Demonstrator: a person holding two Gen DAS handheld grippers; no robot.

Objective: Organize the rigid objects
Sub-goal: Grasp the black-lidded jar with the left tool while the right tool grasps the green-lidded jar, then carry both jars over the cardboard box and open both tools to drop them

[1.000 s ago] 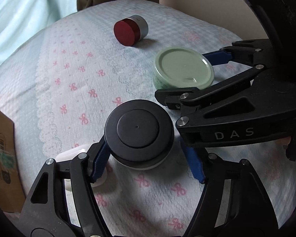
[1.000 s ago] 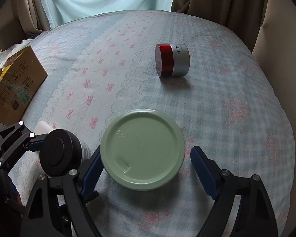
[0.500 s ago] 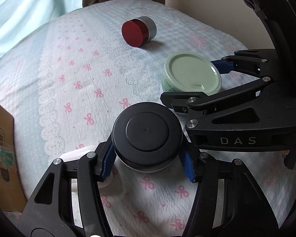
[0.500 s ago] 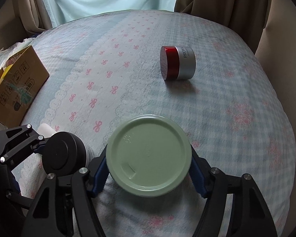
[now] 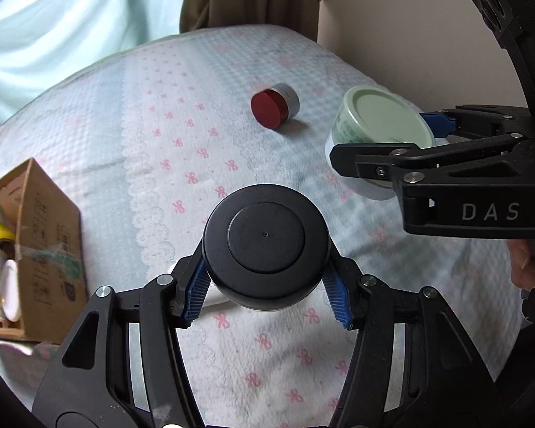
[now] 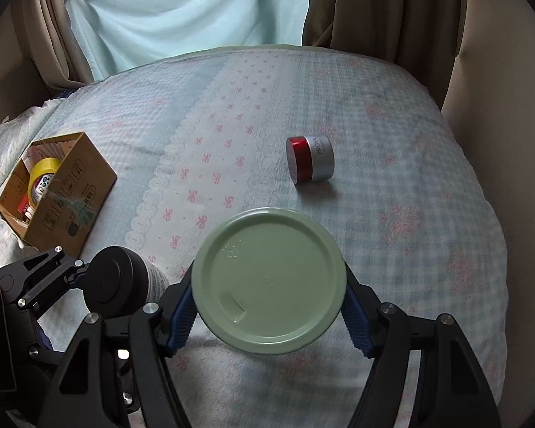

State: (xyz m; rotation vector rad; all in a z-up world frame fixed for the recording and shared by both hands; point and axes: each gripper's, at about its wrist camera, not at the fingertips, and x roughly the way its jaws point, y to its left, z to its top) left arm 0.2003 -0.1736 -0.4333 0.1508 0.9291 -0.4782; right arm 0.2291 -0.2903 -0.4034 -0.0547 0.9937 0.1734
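My left gripper [image 5: 265, 273] is shut on a jar with a black lid [image 5: 265, 235], its blue pads pressing on both sides, and holds it upright above the bedspread. My right gripper [image 6: 267, 294] is shut on a wider jar with a pale green lid [image 6: 269, 280], also held off the bed. The green-lidded jar [image 5: 378, 121] shows at the right of the left wrist view, and the black-lidded jar [image 6: 112, 287] at the lower left of the right wrist view. A small silver jar with a red lid [image 6: 310, 158] lies on its side farther up the bed.
An open cardboard box [image 6: 71, 196] holding a yellow tape roll [image 6: 44, 174] and other items sits at the bed's left. A white object [image 5: 214, 299] lies partly hidden under the left gripper. The bow-patterned bedspread [image 6: 410, 249] ends at curtains behind and a wall on the right.
Both grippers closed onto their jars, then rose and lifted them off the bedspread. The box has come into fuller view at the left.
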